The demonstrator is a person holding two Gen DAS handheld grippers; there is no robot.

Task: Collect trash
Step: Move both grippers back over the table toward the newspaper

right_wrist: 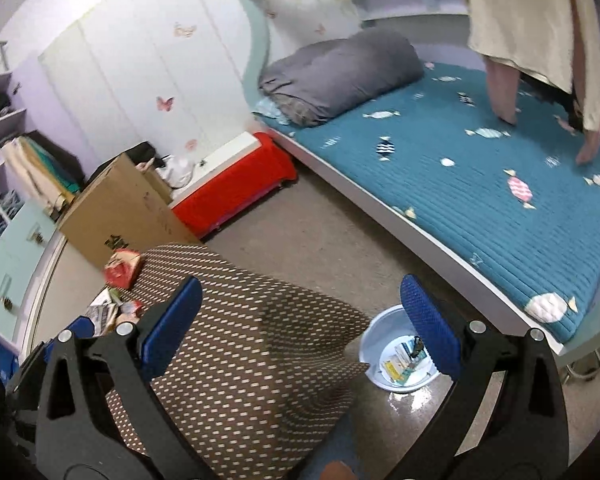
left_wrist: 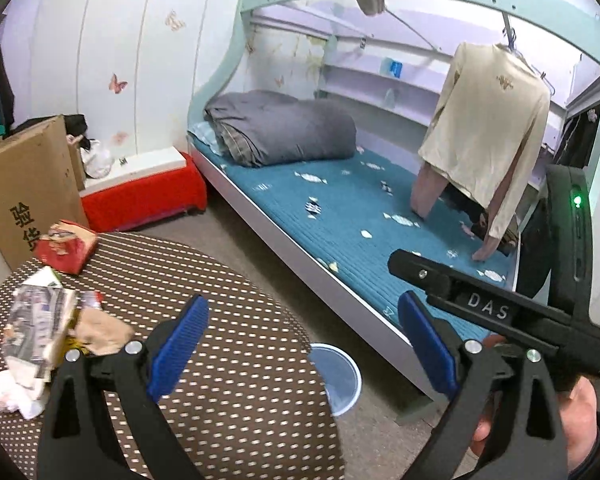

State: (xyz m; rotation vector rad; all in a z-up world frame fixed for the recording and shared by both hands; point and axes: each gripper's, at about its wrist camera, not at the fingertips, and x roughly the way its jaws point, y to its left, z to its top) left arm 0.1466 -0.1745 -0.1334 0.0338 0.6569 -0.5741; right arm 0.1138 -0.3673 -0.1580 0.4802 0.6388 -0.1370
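My left gripper [left_wrist: 300, 344] is open and empty above the dotted table [left_wrist: 228, 280], and the trash pile [left_wrist: 48, 336] lies at nine o'clock from it, nearer to it than my open right gripper [right_wrist: 300, 320].

Table [left_wrist: 228, 344]: brown cloth, white dots. Carton [left_wrist: 66, 246]: red. Bin [right_wrist: 374, 332]: white. Mattress [right_wrist: 480, 200]: teal, candy print. Duvet [left_wrist: 284, 128]: grey. Chest [left_wrist: 148, 196]: red, white lid. Box [left_wrist: 24, 184]: tan. Shirt [left_wrist: 488, 120]: cream. Pads [left_wrist: 180, 348]: blue.
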